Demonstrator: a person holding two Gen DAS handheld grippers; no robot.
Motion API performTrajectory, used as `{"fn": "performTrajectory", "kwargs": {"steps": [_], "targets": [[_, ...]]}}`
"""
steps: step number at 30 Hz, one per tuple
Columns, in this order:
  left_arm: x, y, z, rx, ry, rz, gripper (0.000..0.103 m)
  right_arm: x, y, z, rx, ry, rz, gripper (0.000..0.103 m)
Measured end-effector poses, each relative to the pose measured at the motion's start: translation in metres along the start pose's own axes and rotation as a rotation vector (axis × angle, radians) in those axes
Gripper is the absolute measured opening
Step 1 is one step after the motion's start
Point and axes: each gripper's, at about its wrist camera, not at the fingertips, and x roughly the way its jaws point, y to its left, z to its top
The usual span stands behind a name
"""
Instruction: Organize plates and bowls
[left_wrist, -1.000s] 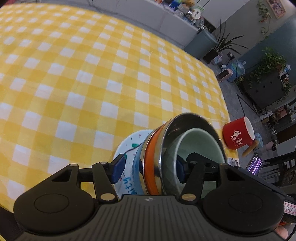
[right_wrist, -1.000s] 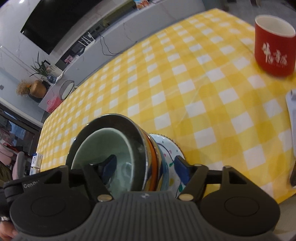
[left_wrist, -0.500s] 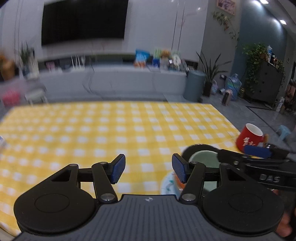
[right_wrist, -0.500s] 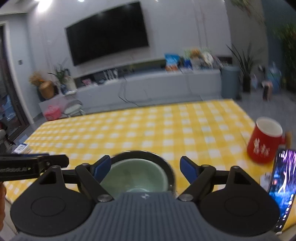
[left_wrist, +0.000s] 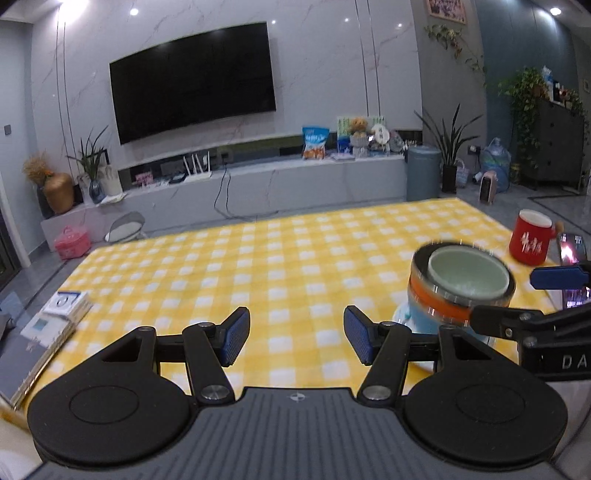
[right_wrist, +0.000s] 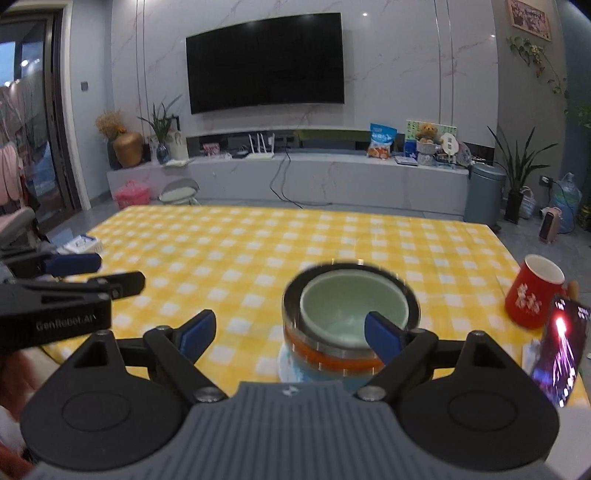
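At the far left edge of the table (left_wrist: 295, 266), which is covered in a yellow and white checked cloth, a pile of booklets (left_wrist: 44, 332) is seen lying flat. The left gripper (left_wrist: 293, 338) is held above bare cloth, its blue pads (left_wrist: 234, 339) spread wide and being drawn further apart, with nothing between them and nothing touched. To its right, a stack of bowls (left_wrist: 458, 291) is set on a white patterned plate (left_wrist: 400, 319) near the table's near right edge; a pale green bowl (right_wrist: 352, 306) is nested inside a steel one, with an orange band and a light blue bowl showing beneath.

In the right wrist view the right gripper (right_wrist: 291, 338) is seen with its jaws wide and being opened further. The stack is framed partly between them, but no pad is pressed on it; the right-hand pad (right_wrist: 384, 341) overlaps the steel rim in the picture, and whether it brushes it cannot be told. Farther right, a red mug (right_wrist: 532, 299) is stood upright, and a lit phone (right_wrist: 561, 345) is propped at the table's right edge, just beside the mug.
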Motion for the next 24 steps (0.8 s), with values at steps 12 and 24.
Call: {"fn": "performTrajectory", "kwargs": {"steps": [12,24], "targets": [[0.009,-0.014,-0.019,0.080,0.098,-0.027,0.074,0.009,0.011,-0.038,-0.043,0.065,-0.109,0.086],[0.019,-0.013,-0.027,0.083,0.170,-0.011,0.075,0.018,0.005,-0.044,-0.007,0.105,-0.108,0.086]]}}
